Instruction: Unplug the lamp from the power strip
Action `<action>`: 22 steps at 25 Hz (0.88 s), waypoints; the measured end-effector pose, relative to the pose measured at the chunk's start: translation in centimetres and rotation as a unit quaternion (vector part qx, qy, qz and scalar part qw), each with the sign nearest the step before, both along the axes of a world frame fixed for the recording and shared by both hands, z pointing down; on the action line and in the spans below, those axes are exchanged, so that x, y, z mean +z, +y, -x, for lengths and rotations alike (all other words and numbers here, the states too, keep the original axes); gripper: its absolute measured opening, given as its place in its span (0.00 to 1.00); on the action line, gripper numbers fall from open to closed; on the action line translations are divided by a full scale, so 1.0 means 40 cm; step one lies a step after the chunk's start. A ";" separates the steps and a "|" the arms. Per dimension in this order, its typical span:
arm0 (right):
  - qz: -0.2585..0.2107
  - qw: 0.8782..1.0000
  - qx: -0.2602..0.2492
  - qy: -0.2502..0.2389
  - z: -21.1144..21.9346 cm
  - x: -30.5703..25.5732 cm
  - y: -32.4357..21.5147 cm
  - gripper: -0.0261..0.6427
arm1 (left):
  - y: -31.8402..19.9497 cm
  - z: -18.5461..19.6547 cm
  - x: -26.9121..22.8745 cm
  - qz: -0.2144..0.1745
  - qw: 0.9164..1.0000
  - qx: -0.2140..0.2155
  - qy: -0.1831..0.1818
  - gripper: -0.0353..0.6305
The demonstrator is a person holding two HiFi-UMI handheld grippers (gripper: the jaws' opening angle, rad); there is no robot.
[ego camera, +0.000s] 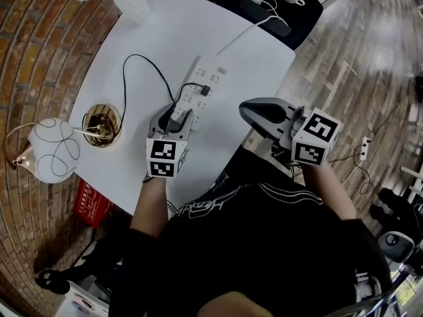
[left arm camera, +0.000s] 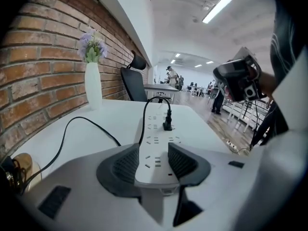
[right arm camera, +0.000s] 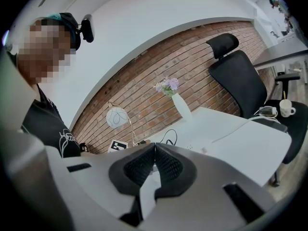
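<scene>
On a white table (ego camera: 225,25) beside a brick wall, a person is working with two hand-held tongs while the lamp is still plugged in. The left tongs (ego camera: 176,117) are reaching along the table and clamping the near end of the white power strip (ego camera: 199,84), the strip's sides filling the gap between the two ribbed pads (left arm camera: 124,166). Farther along the strip, the lamp's black plug (ego camera: 205,90) is sitting upright in a socket, its black cord (ego camera: 140,59) looping left and far across the table before running back to the lamp's gold base (ego camera: 102,125) at the near left edge. The lamp's white globe (ego camera: 53,149) is hanging out past that edge, over the brick floor. The right tongs (ego camera: 251,109) are hovering off the table's near right side, well apart from the strip, their pads pressed together on nothing. A white vase (ego camera: 131,2) of pale purple flowers is standing at the far left corner, and a black office chair (ego camera: 281,5) is sitting beyond the far right edge.
</scene>
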State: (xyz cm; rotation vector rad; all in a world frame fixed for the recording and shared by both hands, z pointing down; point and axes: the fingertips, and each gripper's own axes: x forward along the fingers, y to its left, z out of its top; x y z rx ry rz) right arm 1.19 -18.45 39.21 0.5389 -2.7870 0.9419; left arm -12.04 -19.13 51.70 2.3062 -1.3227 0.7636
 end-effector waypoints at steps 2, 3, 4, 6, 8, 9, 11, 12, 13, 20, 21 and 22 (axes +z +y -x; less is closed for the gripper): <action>0.001 1.000 -0.001 0.005 0.005 0.010 0.001 0.03 | -0.001 0.000 0.000 0.004 1.000 0.004 0.006 0.33; 0.003 1.000 -0.002 0.008 0.008 0.016 0.000 0.03 | -0.002 0.000 0.000 0.004 1.000 0.006 0.009 0.34; 0.003 1.000 -0.003 0.011 0.012 0.023 -0.002 0.03 | -0.002 0.000 0.000 0.003 1.000 0.006 0.011 0.34; 0.001 1.000 -0.008 0.018 0.023 0.040 -0.007 0.03 | -0.001 0.002 0.000 0.002 1.000 0.006 0.013 0.34; -0.008 1.000 -0.013 0.025 0.038 0.058 -0.017 0.03 | -0.001 0.003 0.001 0.003 1.000 0.007 0.014 0.34; -0.016 0.999 -0.014 0.031 0.045 0.068 -0.026 0.03 | -0.001 0.003 0.000 0.002 1.000 0.007 0.015 0.34; -0.036 0.998 -0.014 0.054 0.059 0.094 -0.050 0.03 | -0.002 0.002 -0.001 -0.001 1.000 0.007 0.016 0.33; -0.046 0.997 -0.014 0.066 0.067 0.110 -0.063 0.03 | -0.003 0.002 -0.001 -0.002 1.000 0.006 0.016 0.34; -0.057 0.995 -0.015 0.077 0.076 0.124 -0.074 0.03 | -0.003 0.002 -0.001 -0.003 1.000 0.006 0.016 0.34; -0.159 0.974 -0.046 0.152 0.169 0.196 -0.108 0.05 | 0.000 0.002 0.002 -0.003 1.000 0.006 0.017 0.34; -0.171 0.971 -0.052 0.161 0.184 0.205 -0.109 0.08 | -0.001 0.004 0.003 -0.004 1.000 0.006 0.018 0.33; -0.181 0.967 -0.056 0.169 0.195 0.214 -0.109 0.15 | -0.002 0.005 0.004 -0.005 1.000 0.005 0.018 0.33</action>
